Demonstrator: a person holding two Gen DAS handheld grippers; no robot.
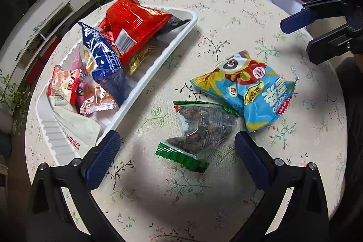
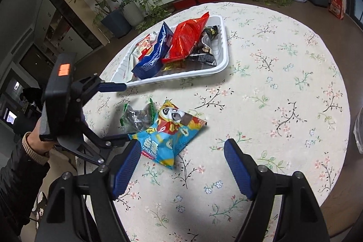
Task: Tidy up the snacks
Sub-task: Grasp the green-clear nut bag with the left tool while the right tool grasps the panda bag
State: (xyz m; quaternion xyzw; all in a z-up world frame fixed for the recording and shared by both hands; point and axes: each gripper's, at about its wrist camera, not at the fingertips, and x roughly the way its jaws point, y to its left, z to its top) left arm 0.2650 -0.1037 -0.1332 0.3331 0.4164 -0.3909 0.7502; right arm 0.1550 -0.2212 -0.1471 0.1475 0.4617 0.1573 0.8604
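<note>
Most of your snacks already sit in the white tray, the red bag and the dark blue bag among them. Two remain on the surface beside it: the green-edged seed packet and the light blue panda bag. Your left tongs and right tongs both stand apart and empty.

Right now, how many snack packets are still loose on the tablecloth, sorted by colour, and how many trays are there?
Light blue packet with panda: 1
Clear packet with green ends: 1
White tray: 1, already holding several snacks
Total: 2 loose packets, 1 tray
</note>
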